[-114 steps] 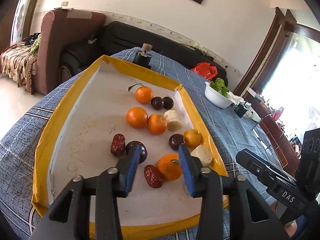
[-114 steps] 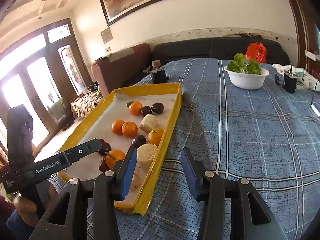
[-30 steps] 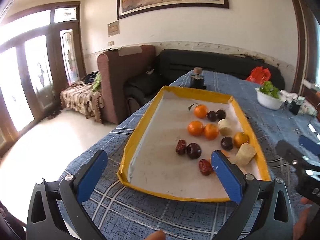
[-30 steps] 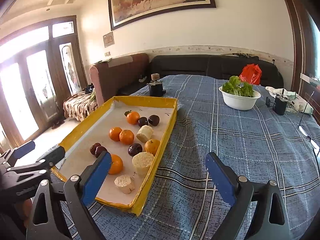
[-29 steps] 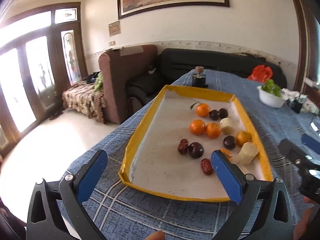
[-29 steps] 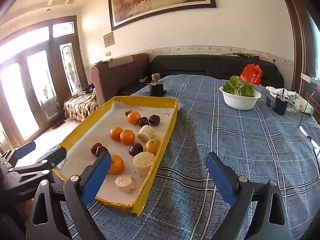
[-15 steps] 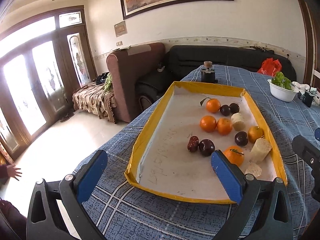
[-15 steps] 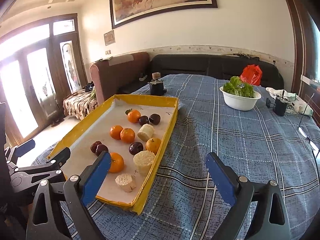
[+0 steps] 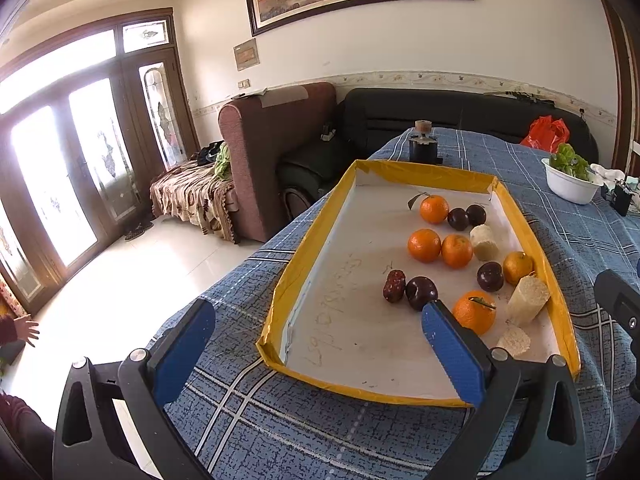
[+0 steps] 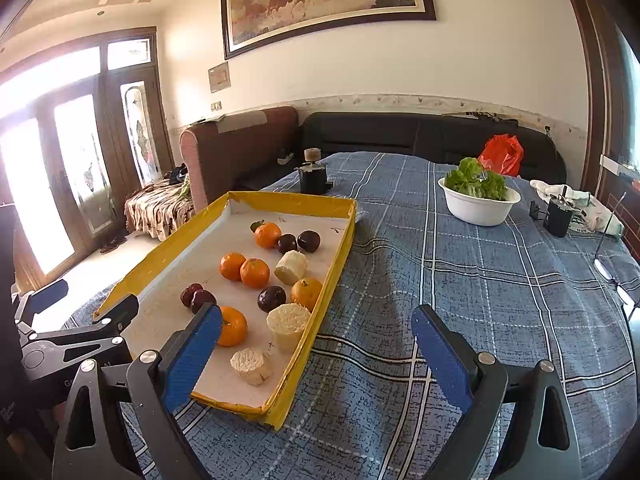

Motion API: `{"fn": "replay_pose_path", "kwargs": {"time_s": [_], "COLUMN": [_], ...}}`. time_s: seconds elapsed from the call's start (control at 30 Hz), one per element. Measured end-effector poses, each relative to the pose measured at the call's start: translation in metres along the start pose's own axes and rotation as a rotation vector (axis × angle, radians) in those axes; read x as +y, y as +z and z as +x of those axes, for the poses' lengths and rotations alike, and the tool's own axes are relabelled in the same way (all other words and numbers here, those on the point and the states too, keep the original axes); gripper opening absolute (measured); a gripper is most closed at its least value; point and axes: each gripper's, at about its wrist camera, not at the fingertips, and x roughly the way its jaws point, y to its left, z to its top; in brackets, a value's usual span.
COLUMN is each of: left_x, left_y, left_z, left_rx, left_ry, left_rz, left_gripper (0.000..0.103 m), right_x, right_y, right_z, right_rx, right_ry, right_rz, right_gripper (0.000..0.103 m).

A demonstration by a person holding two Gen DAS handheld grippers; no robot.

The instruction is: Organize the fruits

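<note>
Left gripper: jaws spread wide, empty, held above the near edge of the table. Right gripper: jaws spread wide, empty, over bare cloth at the tray's right side. Neither touches any fruit.

Task items lie in the tray, a shallow rectangular box with a yellow taped rim and a white, scuffed floor. In the left wrist view, the nearest orange sits at 1 o'clock from the left gripper, just beyond its right pad. A dark plum and a wrinkled red date touch each other at 12 o'clock. Farther on are a pair of oranges, a second plum, and a leafed orange with two plums beside it. Three pale, fibrous cylinder pieces line the right wall; what they are cannot be told.

Step in hand, as judged: selection between picks. The kinds lie mixed, so sorting appears unfinished. The next move calls for lowering one gripper over a single fruit, jaws straddling it, clear of neighbours.

Handling: oranges are round and dimpled and may roll; plums are smooth and glossy and may slip; the date is soft.

The table carries a blue plaid woven cloth. A white bowl of greens stands well apart at 1 o'clock in the right wrist view.
</note>
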Motion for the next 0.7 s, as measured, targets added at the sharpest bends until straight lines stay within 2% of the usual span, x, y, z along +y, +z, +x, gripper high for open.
{"fn": "replay_pose_path", "kwargs": {"time_s": [0.7], "left_x": [0.002], "left_y": [-0.001], "left_z": [-0.010], "left_rx": [-0.020], "left_ry": [0.039], "left_rz": [0.000], "left_gripper": [0.103], "right_x": [0.002], "right_y": [-0.001], "right_z": [-0.001], "right_rx": [-0.013], "right_ry": [-0.015], "right_rz": [-0.016], "right_gripper": [0.098]}}
